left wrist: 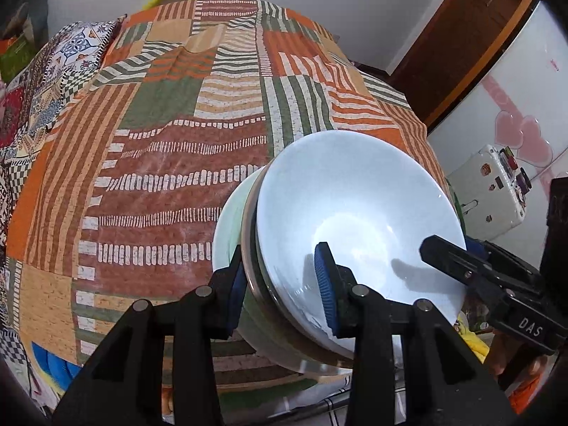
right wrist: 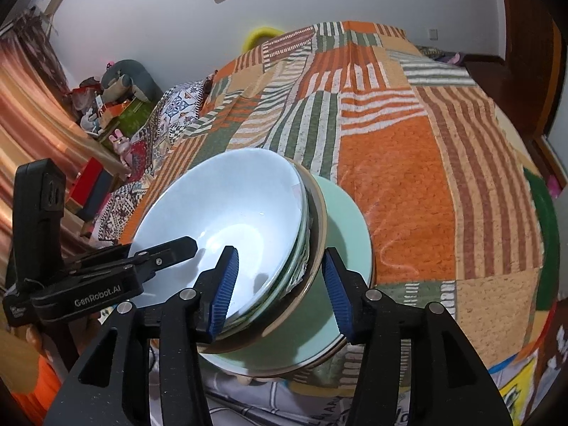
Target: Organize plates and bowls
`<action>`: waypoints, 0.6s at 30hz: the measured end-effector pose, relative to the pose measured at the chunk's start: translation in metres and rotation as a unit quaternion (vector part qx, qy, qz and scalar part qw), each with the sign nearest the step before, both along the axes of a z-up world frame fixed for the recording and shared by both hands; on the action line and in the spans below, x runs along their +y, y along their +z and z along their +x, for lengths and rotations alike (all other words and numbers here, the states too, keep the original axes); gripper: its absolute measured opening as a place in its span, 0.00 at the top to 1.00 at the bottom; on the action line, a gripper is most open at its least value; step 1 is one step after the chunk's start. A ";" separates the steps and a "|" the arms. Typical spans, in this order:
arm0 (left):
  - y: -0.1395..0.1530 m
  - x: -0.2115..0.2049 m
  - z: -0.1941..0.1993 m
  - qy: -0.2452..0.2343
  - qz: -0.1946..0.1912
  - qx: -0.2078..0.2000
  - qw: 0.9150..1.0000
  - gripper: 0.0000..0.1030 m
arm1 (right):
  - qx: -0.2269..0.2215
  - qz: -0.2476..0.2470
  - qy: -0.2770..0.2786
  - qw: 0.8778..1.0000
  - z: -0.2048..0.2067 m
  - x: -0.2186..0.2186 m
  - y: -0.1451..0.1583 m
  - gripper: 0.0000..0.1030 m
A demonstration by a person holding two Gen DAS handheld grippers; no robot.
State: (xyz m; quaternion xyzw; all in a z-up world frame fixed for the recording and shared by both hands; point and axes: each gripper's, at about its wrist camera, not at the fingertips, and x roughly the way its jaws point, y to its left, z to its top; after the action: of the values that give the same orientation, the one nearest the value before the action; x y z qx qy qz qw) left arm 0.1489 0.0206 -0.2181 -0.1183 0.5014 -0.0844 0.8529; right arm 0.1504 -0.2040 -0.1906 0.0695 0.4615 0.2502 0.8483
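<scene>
1. Left gripper [left wrist: 284, 285]: black frame, ribbed blue rubber pads. Its fingers [left wrist: 325, 284] straddle the near rim of the stack, one pad inside the top bowl, the other outside against the lower pieces. Judged clenched on the stack's rim.

2. Right gripper [right wrist: 278, 289]: same build. One blue pad lies against the inside wall of the top bowl; the outer pad stands clear of the rims, with a gap showing. Judged released, not gripping.

3. White bowl [left wrist: 355, 209]: glazed, smooth, glossy, wide flared wall and small flat base. Sits topmost, nested in the stack.

4. Lower bowls [right wrist: 308, 248]: thin rims, one dark-edged and tan, nested unevenly under the white bowl; exact count cannot be told.

5. Pale green plate [right wrist: 346, 220]: round, shallow, matte glaze, at the bottom of the stack. The whole stack tilts over the near edge of the bed.

6. Bedspread [left wrist: 170, 163]: woven patchwork in orange, green and rust stripes; soft, slightly rumpled.

7. Risks, as judged:
   - Slick glaze against rubber on one rim only; the tilted stack may slide or pivot out.
   - Loosely nested pieces may shift and clatter, chipping rims.
   - Soft bedding gives an unsteady seat, so a set-down stack may tip.
</scene>
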 end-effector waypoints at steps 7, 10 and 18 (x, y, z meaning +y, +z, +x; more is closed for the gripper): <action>0.031 -0.010 -0.018 0.000 0.081 -0.076 0.994 0.62 | -0.014 -0.011 -0.007 1.000 -0.004 -0.005 0.007 0.49; 0.049 -0.012 -0.027 0.000 0.092 -0.108 0.990 0.62 | -0.030 -0.015 -0.008 0.999 -0.008 -0.006 0.016 0.49; 0.120 -0.010 -0.068 0.031 0.099 -0.223 0.969 0.62 | -0.120 -0.013 -0.009 0.993 -0.031 -0.010 0.071 0.48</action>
State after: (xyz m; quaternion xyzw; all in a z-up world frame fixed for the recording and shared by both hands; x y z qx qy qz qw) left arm 0.0812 0.0101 -0.0977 -0.0275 0.3008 -0.0319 0.9527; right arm 0.1192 -0.2143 -0.1195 0.0320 0.3588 0.2425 0.9008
